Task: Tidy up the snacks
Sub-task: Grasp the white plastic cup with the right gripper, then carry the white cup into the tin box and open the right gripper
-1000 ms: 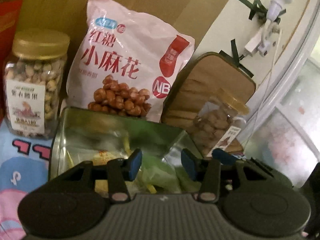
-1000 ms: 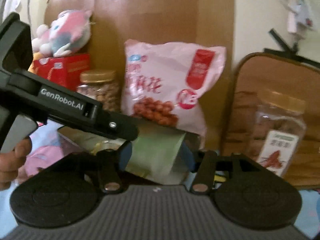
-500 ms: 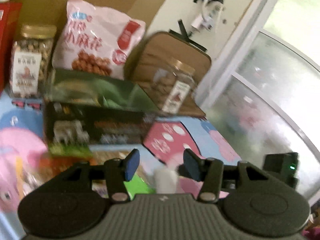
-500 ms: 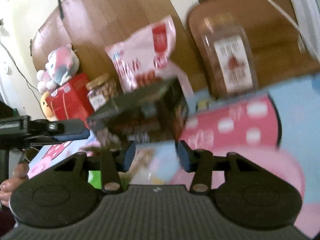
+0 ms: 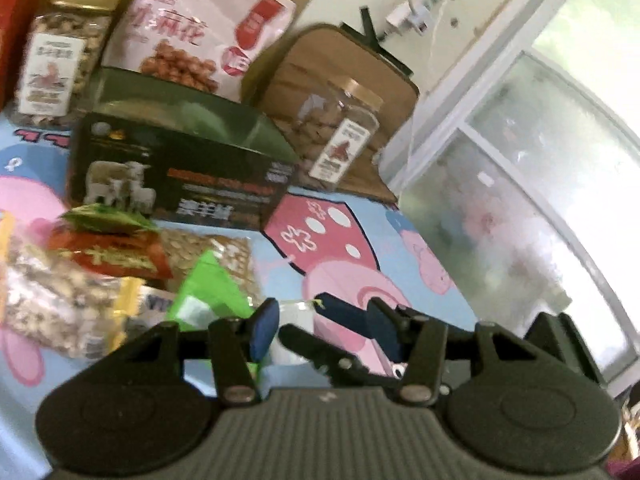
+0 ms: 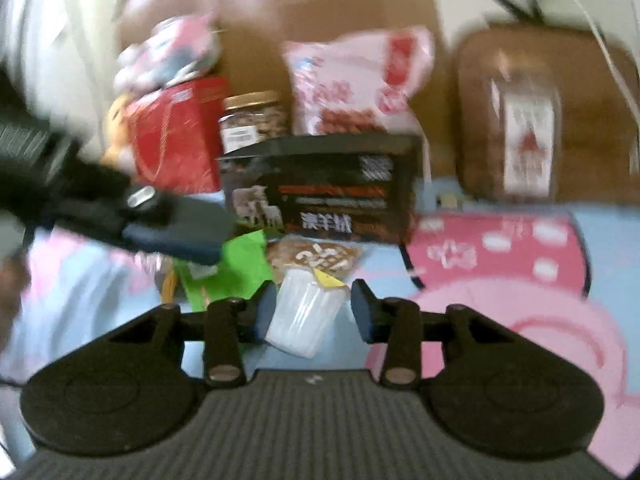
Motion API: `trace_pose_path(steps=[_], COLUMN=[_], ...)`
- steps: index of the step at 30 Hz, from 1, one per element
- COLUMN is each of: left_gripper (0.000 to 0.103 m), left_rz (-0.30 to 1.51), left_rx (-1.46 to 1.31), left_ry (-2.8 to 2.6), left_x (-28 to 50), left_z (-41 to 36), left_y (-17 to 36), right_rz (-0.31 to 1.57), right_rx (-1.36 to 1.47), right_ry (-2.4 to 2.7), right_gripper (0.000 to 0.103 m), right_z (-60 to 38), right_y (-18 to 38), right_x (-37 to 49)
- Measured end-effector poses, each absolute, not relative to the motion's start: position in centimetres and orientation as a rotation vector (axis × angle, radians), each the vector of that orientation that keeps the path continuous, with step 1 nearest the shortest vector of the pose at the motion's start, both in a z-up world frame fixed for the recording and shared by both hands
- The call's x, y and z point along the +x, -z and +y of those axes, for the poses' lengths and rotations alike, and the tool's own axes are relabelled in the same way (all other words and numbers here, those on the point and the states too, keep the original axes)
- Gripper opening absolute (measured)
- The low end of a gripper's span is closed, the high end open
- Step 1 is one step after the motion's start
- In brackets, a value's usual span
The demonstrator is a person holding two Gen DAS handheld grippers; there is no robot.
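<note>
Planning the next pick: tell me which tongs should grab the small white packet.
Right. The right tongs are open with the small white packet lying between their tips. The left tongs are open too, but sit off to the side.

Between my matt black plastic fingers (image 6: 266, 308) lies a translucent plastic packet (image 6: 300, 314); beyond, a glossy dark cardboard box (image 6: 320, 196).
</note>
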State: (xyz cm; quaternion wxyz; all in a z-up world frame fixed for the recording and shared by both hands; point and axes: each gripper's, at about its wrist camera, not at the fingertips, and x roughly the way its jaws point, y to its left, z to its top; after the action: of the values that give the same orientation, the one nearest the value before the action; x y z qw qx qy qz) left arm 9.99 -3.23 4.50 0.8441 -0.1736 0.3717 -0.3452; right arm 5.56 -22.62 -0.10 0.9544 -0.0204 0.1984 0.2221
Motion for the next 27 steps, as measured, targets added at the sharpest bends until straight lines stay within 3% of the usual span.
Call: trace_pose_path(steps=[7,9,11,12,14,20,21,27], left_gripper=[0.057,0.051,0.031,0.031,0.031,0.033,0.032,0.032], left_rz=[0.825,0.816,0.823,0.839,0.849,0.861,0.865,0.755], left_rx=[-0.266,-0.249,-0.231,-0.239,-0.266,-0.255,-0.265,-0.280], left_ry=[0.692,0.690,0.681,0.673,0.681,0.682,0.683,0.684], left_x=[10.2,10.0,10.1,10.4,10.6,10.6,10.6,10.2], left_z=[-5.8,-6.0,-6.1,-5.9,-5.6,-5.9,-5.9,-4.8], left_y=[-2.6,-2.4,-2.0,-1.7,-1.6,-1.6,-1.6,-4.8], right_rz=[0.343,0.340,0.354,0.370,0.410,0.552,0.562,0.491], right_rx=[-0.125,-0.125,-0.134,-0.122,-0.077,0.149,0.180,0.186], right_ry=[-0.456,-0.460,-0.452,-0.455,-0.460,-0.490,-0.506,-0.529], right_gripper=[0.044,0.047,0.053,0.060,0.061,0.059,0.045,0.042], right_z=[-22.2,-22.1,-22.1,-22.2,-22.4,-24.8,-25.1,-24.6], right_y=[0.4,0.3,0.4,0.4,0.5,1.0,1.0,-0.9], right_x=[4.1,3.9,3.9,4.1,4.6,6.4,6.6,6.0])
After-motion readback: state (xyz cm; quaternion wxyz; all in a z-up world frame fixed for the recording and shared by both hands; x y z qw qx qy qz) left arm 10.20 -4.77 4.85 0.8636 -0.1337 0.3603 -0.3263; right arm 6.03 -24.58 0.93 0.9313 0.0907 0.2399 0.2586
